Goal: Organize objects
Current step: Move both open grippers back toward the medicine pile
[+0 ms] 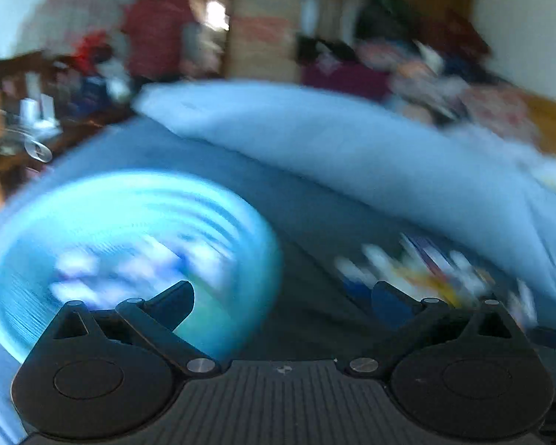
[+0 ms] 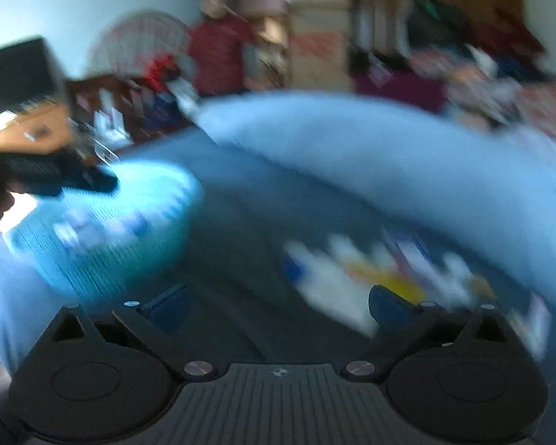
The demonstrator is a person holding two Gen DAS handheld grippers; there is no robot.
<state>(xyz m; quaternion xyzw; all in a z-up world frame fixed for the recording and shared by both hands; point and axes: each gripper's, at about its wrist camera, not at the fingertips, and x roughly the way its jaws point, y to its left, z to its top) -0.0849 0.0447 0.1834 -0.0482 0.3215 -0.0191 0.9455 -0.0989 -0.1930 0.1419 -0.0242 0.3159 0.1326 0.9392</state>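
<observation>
Left gripper: our black two-finger left gripper (image 1: pixel 282 296) stands spread wide with nothing between the fingers; it hangs above the dark blue bedsheet (image 1: pixel 307 222), with the bowl under its left finger.
Right gripper: our black two-finger right gripper (image 2: pixel 278 302) is just as wide apart and empty, aimed down at the pile.
Basket: a round, ribbed, light-blue plastic bowl (image 1: pixel 129 222) lies on the sheet to the left; pale shapes inside look like items already placed, though blur keeps us from naming them.
Loose objects: a scattered pile of small white, yellow and blue items (image 2: pixel 370 278) lies on the sheet to the right, well apart from the bowl; this is what we judge remains to sort.
Backdrop: a long pale-blue bolster (image 1: pixel 352 148) runs behind both.
Visibility: both views are badly smeared.
Risk, aim: reaching into a crowded pile, we could close on two items or nudge neighbours away.
Risk, surface: soft bedding may let a finger dig in and pinch the sheet.
Risk, bowl: our left finger could tip its rim.
</observation>
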